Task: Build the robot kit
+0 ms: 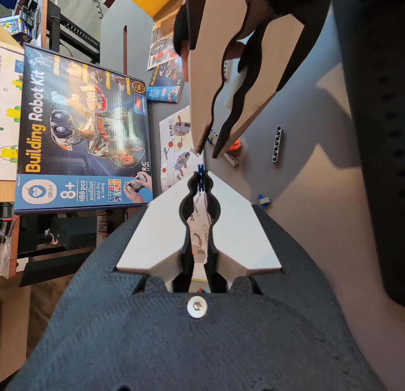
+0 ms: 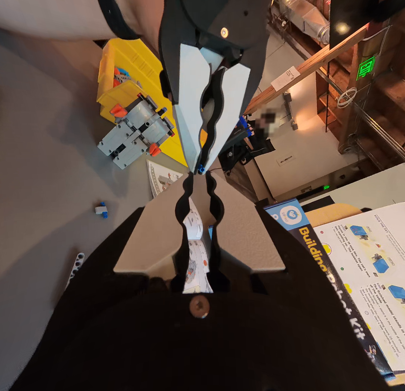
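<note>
My left gripper is shut on a small blue pin, which sticks out past its fingertips above the grey table. My right gripper is open by a narrow gap and empty. The two grippers meet tip to tip: in the right wrist view the left gripper comes down from above with the blue pin right at the mouth of my right jaws. In the left wrist view the right gripper hangs just beyond the pin.
On the table lie a long grey beam, an orange gear, a short grey beam, a grey-blue connector, an open booklet and the kit box. A grey-orange model stands by yellow bins. The tips of both grippers are at nearly the same place. Both grippers' tips are roughly 15 cm from the grey-blue connector. It is also in sight in the right wrist view.
</note>
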{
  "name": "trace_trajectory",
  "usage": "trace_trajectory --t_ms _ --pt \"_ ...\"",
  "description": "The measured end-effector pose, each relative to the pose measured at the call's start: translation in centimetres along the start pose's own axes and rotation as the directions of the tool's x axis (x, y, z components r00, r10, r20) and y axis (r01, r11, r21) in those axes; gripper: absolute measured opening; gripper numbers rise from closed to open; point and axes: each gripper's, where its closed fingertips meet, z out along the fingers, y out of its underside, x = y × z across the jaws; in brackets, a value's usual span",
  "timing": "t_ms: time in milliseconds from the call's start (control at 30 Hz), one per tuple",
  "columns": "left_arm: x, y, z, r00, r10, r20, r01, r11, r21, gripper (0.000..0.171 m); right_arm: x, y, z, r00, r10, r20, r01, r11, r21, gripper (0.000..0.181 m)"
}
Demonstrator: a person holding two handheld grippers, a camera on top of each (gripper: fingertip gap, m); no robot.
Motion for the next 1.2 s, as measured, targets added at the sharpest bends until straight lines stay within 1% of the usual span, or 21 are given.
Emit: trace_trajectory --t_ms 167,333,433,600,667,733,767,833,867,933,967,1000,1067,1133,1200 --pt "1.3 -0.3 0.4 0.998 0.019 -0.056 -0.018 1.0 0.005 0.003 -0.5 0.6 0.3 1.0 -0.011 0.02 0.012 0.999 -0.039 0.01" --pt "1.7 -0.1 0.7 0.997 0.042 -0.066 -0.043 0.999 -0.012 0.003 -1.4 0.6 0.4 0.998 -0.004 0.07 0.007 0.999 -0.034 0.006" --pt "2.0 -0.1 0.7 0.996 0.042 -0.082 -0.043 0.999 -0.018 0.003 -1.7 0.2 0.3 0.997 -0.027 0.078 0.029 0.999 -0.021 0.006" --pt "2.4 0.1 1.0 0.994 0.062 -0.09 -0.066 0.997 -0.037 0.003 -2.3 0.5 0.4 0.993 -0.02 0.113 0.025 0.999 -0.04 0.003" --pt "2.4 0.0 1.0 0.995 0.059 -0.084 -0.061 0.998 -0.026 0.003 -2.2 0.6 0.3 0.993 -0.016 0.115 0.021 0.999 -0.048 0.003" --pt "2.1 -0.5 0.7 0.997 0.046 -0.069 -0.045 0.999 0.017 0.004 -1.9 0.3 0.1 0.995 -0.019 0.103 0.023 0.999 -0.039 0.003" --pt "1.6 -0.6 0.3 0.998 0.031 -0.045 -0.029 0.999 0.037 0.005 -1.4 0.1 -0.2 0.997 -0.027 0.075 0.029 0.999 -0.031 0.003" --pt "0.0 -0.5 -0.7 1.0 -0.028 0.012 0.027 0.997 0.068 0.015 -0.1 -0.5 -0.8 0.999 -0.054 0.005 0.054 0.999 -0.005 0.003" --pt "-0.6 -0.6 -1.3 0.997 -0.081 0.009 0.079 0.992 0.096 0.018 0.7 -0.9 -1.2 0.997 -0.062 -0.042 0.063 0.998 0.012 0.002" --pt "-1.3 -1.3 -2.6 0.975 -0.21 -0.066 0.219 0.957 0.191 0.023 2.1 -1.7 -2.1 0.99 -0.067 -0.124 0.074 0.996 0.057 0.002" --pt "-1.4 -2.1 -3.3 0.954 -0.267 -0.136 0.294 0.922 0.253 0.024 2.6 -2.1 -2.4 0.986 -0.061 -0.155 0.074 0.994 0.078 0.002" --pt "-1.5 -3.1 -4.2 0.925 -0.312 -0.216 0.369 0.873 0.318 0.023 3.1 -2.5 -2.8 0.981 -0.054 -0.189 0.073 0.993 0.095 0.002" --pt "-2.1 -4.7 -5.5 0.847 -0.393 -0.358 0.52 0.749 0.41 0.022 3.7 -3.2 -3.3 0.974 -0.04 -0.224 0.071 0.989 0.132 0.002" --pt "-2.7 -5.3 -5.8 0.75 -0.462 -0.474 0.652 0.637 0.41 0.022 4.0 -3.7 -3.7 0.968 -0.03 -0.247 0.071 0.985 0.159 0.002" --pt "-2.5 -5.8 -5.7 0.655 -0.482 -0.583 0.741 0.561 0.369 0.021 4.0 -4.0 -3.7 0.968 -0.026 -0.248 0.069 0.983 0.168 0.002"
